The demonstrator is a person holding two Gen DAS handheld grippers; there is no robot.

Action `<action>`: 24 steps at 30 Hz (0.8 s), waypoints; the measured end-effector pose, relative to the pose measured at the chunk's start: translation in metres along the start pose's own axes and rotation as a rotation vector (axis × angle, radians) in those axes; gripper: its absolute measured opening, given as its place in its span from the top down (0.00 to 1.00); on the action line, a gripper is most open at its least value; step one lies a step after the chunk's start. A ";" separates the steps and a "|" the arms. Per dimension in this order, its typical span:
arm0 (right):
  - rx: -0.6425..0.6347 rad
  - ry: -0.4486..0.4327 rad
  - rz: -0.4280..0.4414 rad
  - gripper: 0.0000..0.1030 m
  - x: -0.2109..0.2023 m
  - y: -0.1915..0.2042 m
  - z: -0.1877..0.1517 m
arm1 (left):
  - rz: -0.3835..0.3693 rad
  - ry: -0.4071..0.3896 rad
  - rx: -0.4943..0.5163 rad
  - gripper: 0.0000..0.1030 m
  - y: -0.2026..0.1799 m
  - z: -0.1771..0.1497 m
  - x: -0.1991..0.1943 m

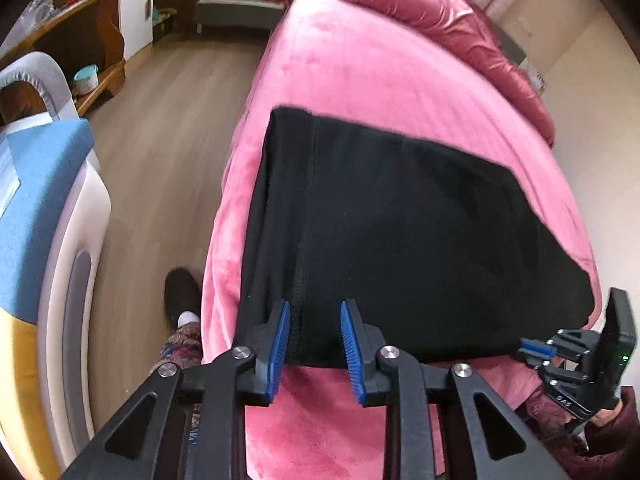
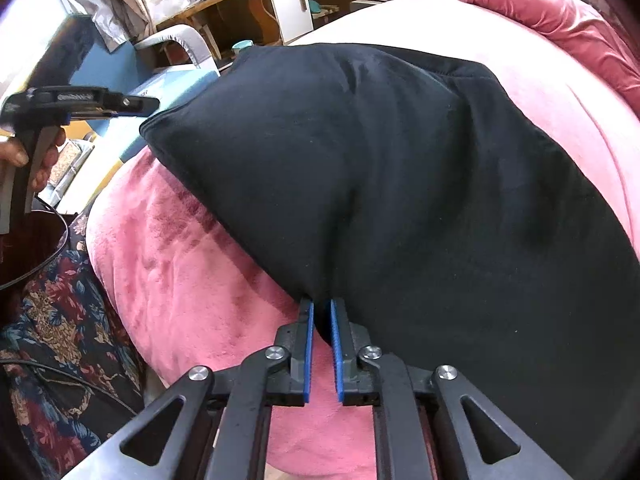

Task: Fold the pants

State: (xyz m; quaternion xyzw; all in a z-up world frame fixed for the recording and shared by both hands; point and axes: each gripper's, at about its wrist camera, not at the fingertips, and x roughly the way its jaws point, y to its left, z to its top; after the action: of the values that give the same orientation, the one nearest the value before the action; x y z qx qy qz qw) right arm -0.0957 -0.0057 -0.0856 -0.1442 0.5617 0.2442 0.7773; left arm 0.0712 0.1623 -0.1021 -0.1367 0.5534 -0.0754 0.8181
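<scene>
In the left wrist view the black pants lie folded flat on the pink blanket of the bed, filling the middle of the frame, their near edge reaching down to the left tool at the bottom centre. That tool is spread wide, its blue pads straddling a seam near the pants' near edge without pinching it. A rumpled darker pink quilt is heaped in the upper right. Wooden floor runs down the left beside the bed's edge, where a dark shoe stands, and a blue and white chair crowds the far left. The right tool shows at the lower right edge. In the right wrist view the pants bulge upward across the centre, their near edge gathered and clamped in the right tool at the bottom centre. Bare pink blanket spreads to the lower left. The left tool hangs in the upper left, apart from the cloth, with a wooden desk and white cabinet behind.
</scene>
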 end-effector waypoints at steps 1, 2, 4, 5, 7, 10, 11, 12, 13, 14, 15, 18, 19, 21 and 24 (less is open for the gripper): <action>-0.003 0.001 -0.004 0.89 0.001 0.001 0.001 | 0.002 0.009 -0.010 0.74 0.001 0.000 0.005; -0.004 0.002 -0.005 0.89 0.000 0.001 0.002 | -0.003 0.013 -0.015 0.74 0.002 -0.001 0.007; -0.006 0.003 -0.006 0.89 0.000 0.001 0.002 | -0.009 0.010 -0.012 0.86 0.001 -0.001 0.010; -0.008 0.004 -0.006 0.89 0.000 0.001 0.002 | -0.003 0.008 -0.010 0.92 0.001 -0.001 0.010; -0.017 -0.001 -0.014 0.91 -0.001 0.004 0.003 | -0.003 -0.007 -0.010 0.97 0.003 0.000 0.009; -0.012 -0.012 -0.013 0.93 -0.002 0.005 0.005 | -0.010 -0.046 -0.019 0.99 0.007 0.001 -0.003; -0.004 -0.020 -0.006 0.93 -0.005 0.004 0.006 | -0.018 -0.058 -0.030 0.99 0.010 0.001 -0.008; 0.002 -0.025 -0.001 0.93 -0.006 0.003 0.006 | -0.023 -0.072 -0.044 0.99 0.013 0.003 -0.012; 0.009 -0.031 0.004 0.93 -0.008 0.001 0.006 | -0.019 -0.087 -0.053 0.99 0.016 0.005 -0.017; 0.015 -0.033 0.007 0.93 -0.009 0.000 0.006 | -0.017 -0.092 -0.051 0.99 0.019 0.007 -0.020; 0.023 -0.034 0.012 0.93 -0.008 -0.001 0.006 | -0.017 -0.081 -0.048 0.99 0.020 0.007 -0.021; 0.027 -0.025 0.014 0.93 -0.004 -0.001 0.005 | -0.004 -0.051 -0.027 0.80 0.020 0.006 -0.021; 0.021 -0.022 0.008 0.93 -0.002 -0.001 0.005 | -0.005 -0.044 -0.024 0.77 0.019 0.005 -0.020; 0.020 -0.019 0.000 0.93 0.000 0.000 0.005 | -0.010 -0.021 -0.017 0.75 0.017 0.004 -0.015; 0.027 -0.020 0.001 0.93 -0.001 0.001 0.006 | -0.006 0.006 -0.003 0.74 0.011 -0.002 -0.004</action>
State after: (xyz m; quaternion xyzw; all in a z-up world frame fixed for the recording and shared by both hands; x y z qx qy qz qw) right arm -0.0915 -0.0024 -0.0831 -0.1309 0.5571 0.2384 0.7846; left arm 0.0678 0.1740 -0.1025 -0.1391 0.5555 -0.0774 0.8162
